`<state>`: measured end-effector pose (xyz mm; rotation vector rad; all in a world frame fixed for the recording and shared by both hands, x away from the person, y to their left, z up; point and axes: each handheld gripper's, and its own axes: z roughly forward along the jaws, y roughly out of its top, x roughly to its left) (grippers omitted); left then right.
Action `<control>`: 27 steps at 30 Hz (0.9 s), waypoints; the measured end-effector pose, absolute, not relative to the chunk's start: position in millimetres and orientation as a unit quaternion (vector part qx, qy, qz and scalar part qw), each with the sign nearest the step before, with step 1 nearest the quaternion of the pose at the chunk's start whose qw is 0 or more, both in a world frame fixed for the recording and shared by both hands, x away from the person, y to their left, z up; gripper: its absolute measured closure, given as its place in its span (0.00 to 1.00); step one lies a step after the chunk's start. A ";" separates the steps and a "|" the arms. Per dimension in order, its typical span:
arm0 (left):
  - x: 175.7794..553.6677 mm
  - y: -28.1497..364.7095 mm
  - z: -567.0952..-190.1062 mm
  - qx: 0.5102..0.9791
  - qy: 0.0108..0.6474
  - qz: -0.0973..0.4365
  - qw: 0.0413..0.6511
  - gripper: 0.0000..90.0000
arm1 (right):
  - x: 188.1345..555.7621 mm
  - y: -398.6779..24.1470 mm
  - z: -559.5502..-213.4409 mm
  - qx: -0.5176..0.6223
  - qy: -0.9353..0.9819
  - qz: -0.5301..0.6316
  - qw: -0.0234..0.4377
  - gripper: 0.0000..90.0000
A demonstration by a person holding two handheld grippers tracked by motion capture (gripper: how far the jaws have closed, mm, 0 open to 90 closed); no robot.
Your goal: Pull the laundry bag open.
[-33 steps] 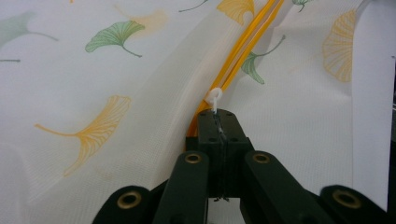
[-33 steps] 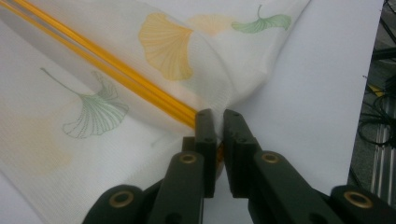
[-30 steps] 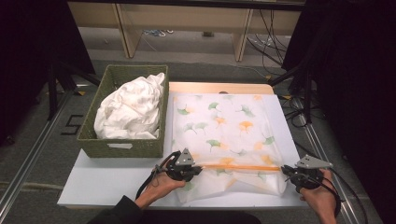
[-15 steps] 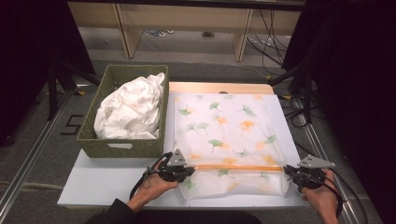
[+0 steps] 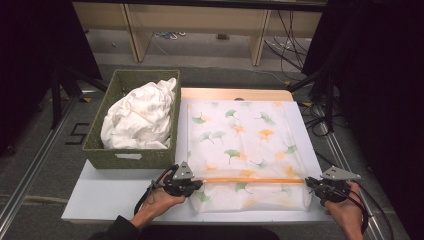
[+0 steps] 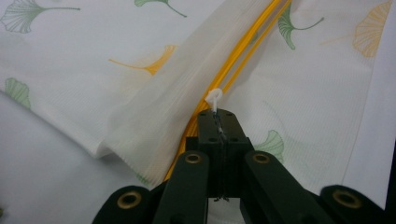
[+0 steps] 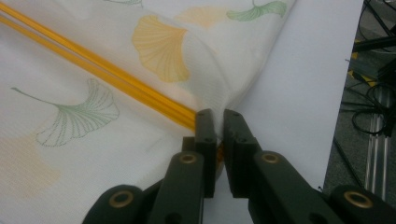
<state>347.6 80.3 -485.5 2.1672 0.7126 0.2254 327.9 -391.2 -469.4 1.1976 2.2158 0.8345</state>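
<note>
a white mesh bag (image 5: 245,150) printed with green and orange ginkgo leaves is lying flat on the white board (image 5: 100,197), just to the right of a green basket (image 5: 132,157) that is holding a bundle of white cloth (image 5: 137,120). an orange zipper (image 5: 250,180) is running across the bag near the edge closest to the person.

the left gripper (image 5: 192,185) is sitting at the left end of the zipper, held in the person's left hand (image 5: 162,197). in the left gripper view its jaws are standing fully closed, pad against pad, and they are pinching the thin cord of the white pull (image 6: 215,98) (the loop of the pull is sticking out just past the tips). beyond the pull the two orange zipper tracks (image 6: 243,56) are lying side by side, with a flap of mesh folded up along their left side.

the right gripper (image 5: 315,186) is sitting at the right end of the zipper, at the bag's right edge, held in the right hand (image 5: 345,210). in the right gripper view its jaws are standing nearly closed, with a narrow gap between them, and they are clamping the bag fabric (image 7: 219,93) where the zipper (image 7: 116,74) is ending. the fabric is bunching up into a small ridge just ahead of the tips.

the two grippers are well apart, one at each end of the zipper line.
</note>
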 end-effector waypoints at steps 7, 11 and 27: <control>344.8 91.9 -486.6 0.861 0.293 0.090 0.405 0.99 | 328.8 -393.6 -470.6 0.435 0.811 0.302 0.247 0.96; 344.0 95.5 -487.7 0.861 0.296 0.092 0.404 0.99 | 327.8 -393.2 -471.0 0.445 0.807 0.304 0.239 0.96; 340.5 115.4 -490.0 0.859 0.318 0.105 0.388 0.99 | 327.2 -392.6 -472.6 0.449 0.808 0.299 0.235 0.95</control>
